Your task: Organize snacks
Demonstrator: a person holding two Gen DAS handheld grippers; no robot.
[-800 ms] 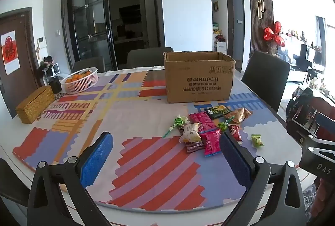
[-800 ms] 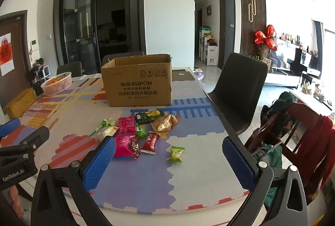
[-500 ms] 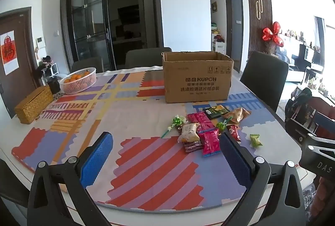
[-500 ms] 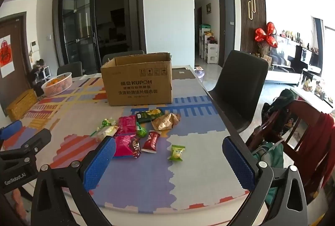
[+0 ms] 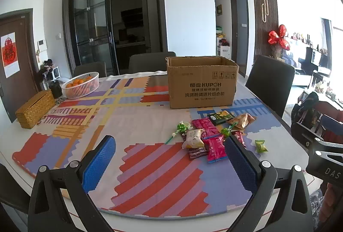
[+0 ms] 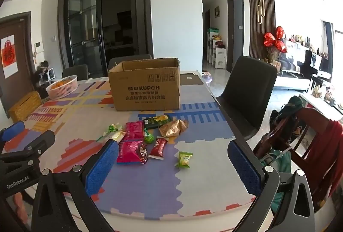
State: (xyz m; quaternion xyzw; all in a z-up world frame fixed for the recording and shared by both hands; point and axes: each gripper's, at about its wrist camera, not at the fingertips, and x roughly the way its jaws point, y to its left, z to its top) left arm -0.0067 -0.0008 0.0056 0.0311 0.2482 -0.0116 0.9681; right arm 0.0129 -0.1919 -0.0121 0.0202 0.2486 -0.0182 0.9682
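Both my left jaws (image 5: 169, 164) and right jaws (image 6: 172, 164) gaped wide and held nothing. The snacks (image 6: 150, 137) lay scattered on the worktop (image 6: 139, 184) just near of the box (image 6: 146, 85). They looked light, soft and crinkly; I judged pinching each packet across its middle safest.

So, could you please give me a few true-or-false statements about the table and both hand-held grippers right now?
1. The cardboard box is open on top. True.
2. The left hand-held gripper holds a snack. False: it is open and holds nothing.
3. The small green packet lies apart from the snack pile. True.
4. The white basket holds snack packets. False: it holds oranges.
5. The right hand-held gripper is open. True.
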